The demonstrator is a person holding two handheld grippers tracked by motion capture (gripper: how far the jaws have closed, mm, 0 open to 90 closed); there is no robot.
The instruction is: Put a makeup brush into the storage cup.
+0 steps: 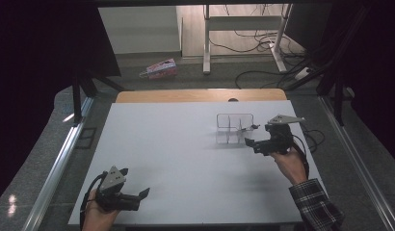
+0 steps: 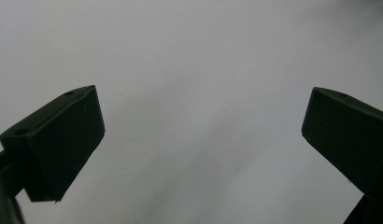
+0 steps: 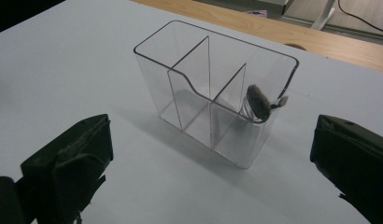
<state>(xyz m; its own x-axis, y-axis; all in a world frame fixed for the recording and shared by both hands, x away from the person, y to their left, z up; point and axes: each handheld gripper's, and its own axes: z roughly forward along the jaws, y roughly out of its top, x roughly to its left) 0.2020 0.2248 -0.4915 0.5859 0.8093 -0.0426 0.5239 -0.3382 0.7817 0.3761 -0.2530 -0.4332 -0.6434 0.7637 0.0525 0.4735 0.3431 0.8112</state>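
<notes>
A clear plastic organizer with three compartments stands upright on the white table, right of centre in the high view. A small brush with dark bristles leans inside the compartment at the organizer's right end in the right gripper view, its head just above the rim. My right gripper hovers just to the right of the organizer, open, with nothing between its jaws. My left gripper rests near the table's front left corner, open over bare table.
A wooden strip borders the table's far edge. Metal rails run along both sides. On the floor beyond lie a pink box, desk legs and loose cables.
</notes>
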